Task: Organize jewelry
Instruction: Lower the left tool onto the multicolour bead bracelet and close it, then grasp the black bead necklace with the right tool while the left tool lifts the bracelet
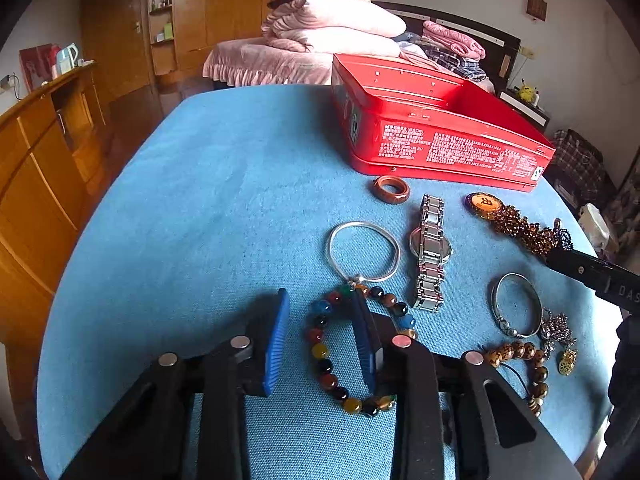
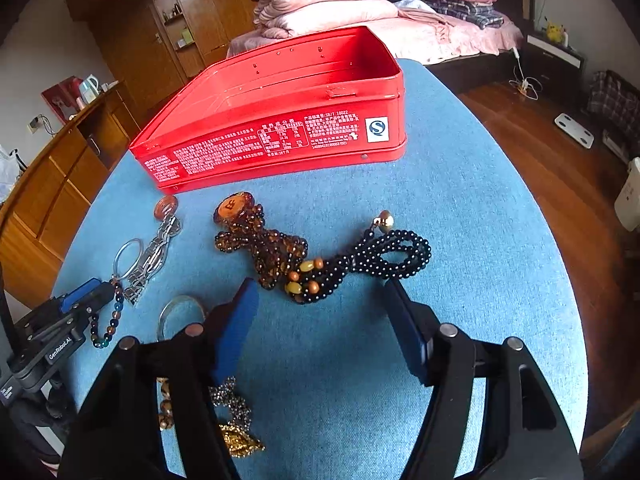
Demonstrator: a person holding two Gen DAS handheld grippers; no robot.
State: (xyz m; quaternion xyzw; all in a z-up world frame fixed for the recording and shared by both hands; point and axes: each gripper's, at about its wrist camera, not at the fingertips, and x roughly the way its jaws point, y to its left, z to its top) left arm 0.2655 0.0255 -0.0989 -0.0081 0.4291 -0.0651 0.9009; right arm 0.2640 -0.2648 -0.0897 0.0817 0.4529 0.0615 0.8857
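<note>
On nubby blue cloth (image 1: 224,200), both ribbed tongs (image 1: 322,344) (image 2: 324,328) spread; left straddles glossy round-bead bracelet (image 1: 320,350).

A bed (image 2: 452,36) is being covered by pink bedding, with folded quilts (image 1: 332,26) being stacked on it. The left side is being lined by wooden cabinets (image 1: 44,152) and a wardrobe (image 1: 120,28). Daylight is being reflected off the wooden floor (image 2: 532,148).
</note>
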